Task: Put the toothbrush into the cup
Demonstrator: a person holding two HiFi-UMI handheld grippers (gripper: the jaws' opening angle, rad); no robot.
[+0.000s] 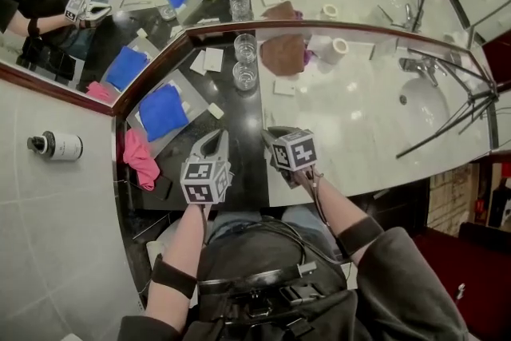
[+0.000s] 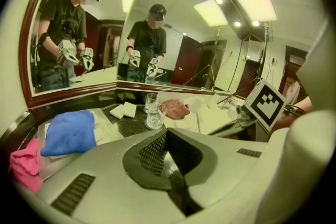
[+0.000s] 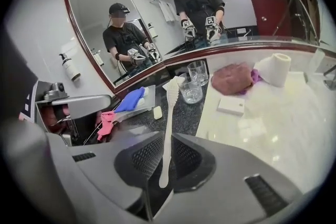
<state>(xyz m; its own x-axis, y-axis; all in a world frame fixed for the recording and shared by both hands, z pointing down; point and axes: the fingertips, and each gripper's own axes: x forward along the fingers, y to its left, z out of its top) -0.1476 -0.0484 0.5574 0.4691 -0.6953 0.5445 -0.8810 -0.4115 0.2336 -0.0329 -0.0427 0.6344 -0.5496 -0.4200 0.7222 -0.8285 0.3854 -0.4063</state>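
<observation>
White toothbrush clamped in right hand-held gripper, left hand-held gripper clenched empty

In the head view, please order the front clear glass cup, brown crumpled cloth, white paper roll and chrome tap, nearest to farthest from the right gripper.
From the right gripper:
1. Front clear glass cup, ahead, slightly left.
2. Brown crumpled cloth, ahead by the mirror.
3. White paper roll, ahead right.
4. Chrome tap, far right by the basin.

No text or labels can be read.
</observation>
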